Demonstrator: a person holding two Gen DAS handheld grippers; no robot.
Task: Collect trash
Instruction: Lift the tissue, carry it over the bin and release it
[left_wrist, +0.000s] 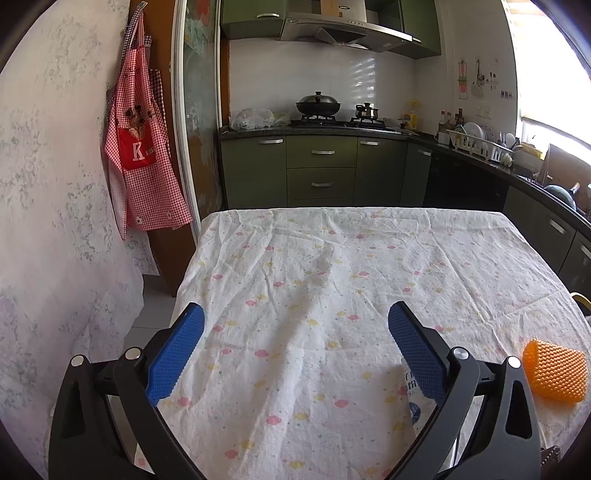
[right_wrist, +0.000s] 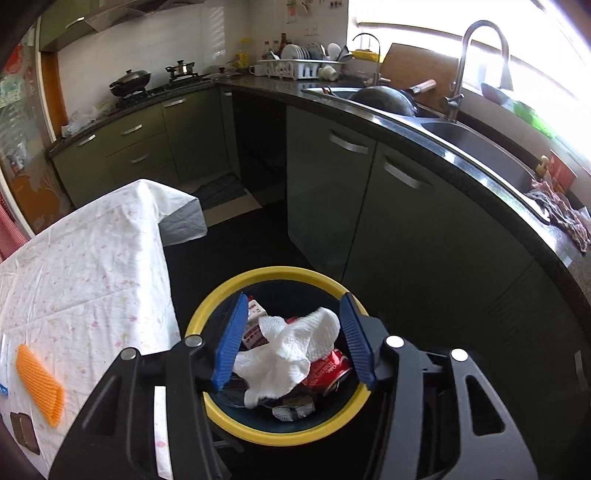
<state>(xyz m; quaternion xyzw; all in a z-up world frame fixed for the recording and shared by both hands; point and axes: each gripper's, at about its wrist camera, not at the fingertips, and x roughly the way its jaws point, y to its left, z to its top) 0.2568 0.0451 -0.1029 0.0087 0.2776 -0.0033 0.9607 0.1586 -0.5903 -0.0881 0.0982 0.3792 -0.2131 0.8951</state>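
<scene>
my left tongs (left_wrist: 295, 321): apart, over tablecloth (left_wrist: 295, 258) | my right tongs (right_wrist: 293, 336): apart above bin (right_wrist: 273, 435), tissue (right_wrist: 291, 347) unpinched between

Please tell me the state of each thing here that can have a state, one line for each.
left gripper: open, empty, above the tablecloth.
right gripper: open over the bin, pads not pressing the tissue.
white tissue: crumpled, between the right gripper's pads, over the bin.
bin: no lid, holds trash.
red can: crushed, in the bin.
orange mesh sleeve: lying on the table.
</scene>
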